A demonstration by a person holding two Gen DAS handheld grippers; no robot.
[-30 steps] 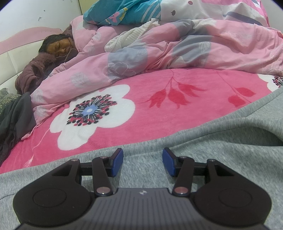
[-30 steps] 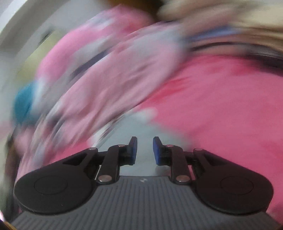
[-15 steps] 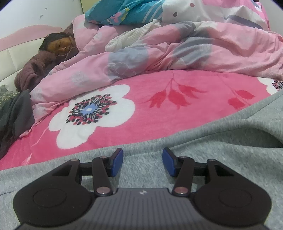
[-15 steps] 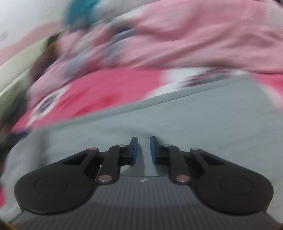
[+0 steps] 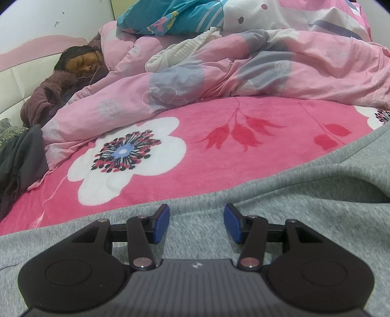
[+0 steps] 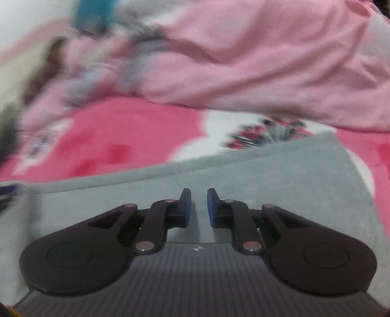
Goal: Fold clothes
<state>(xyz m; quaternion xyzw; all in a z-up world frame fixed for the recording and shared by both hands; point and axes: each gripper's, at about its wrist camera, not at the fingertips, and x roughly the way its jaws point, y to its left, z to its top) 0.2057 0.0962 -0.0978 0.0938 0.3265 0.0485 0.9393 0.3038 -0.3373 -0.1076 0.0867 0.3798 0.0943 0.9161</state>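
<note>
While the grey garment [image 5: 280, 219] lies spread across the near part of the bed, the left gripper [image 5: 196, 224] hangs just above it with its jaws standing well apart, nothing between the blue pads [image 5: 160, 223] but bare grey cloth below. That cloth rucks into a soft fold toward the right, and its far edge runs across the pink floral blanket [image 5: 219, 151] that covers the bed. A big white flower [image 5: 126, 158] printed on the blanket sits beyond the garment on the left, red leaf shapes to its right. Further off, a pale pink quilt [image 5: 219, 80] is heaped along the far side, with a teal patterned cover [image 5: 170, 14] piled above it and a white knitted piece [image 5: 180, 48] poking out. A person [image 5: 80, 63] lies at the far left with the head by the white headboard, tucked under the quilt, and a dark cloth [image 5: 19, 156] is bundled at the left edge.

From the right wrist view, much of it smeared by motion, the right gripper [image 6: 198, 207] is over the same grey garment [image 6: 268, 175], near a corner of it that lies on the blanket [image 6: 121, 131]. Its jaws have just been closing and now leave only a narrow gap, with no cloth caught between them; the pink quilt [image 6: 268, 61] fills the far background
</note>
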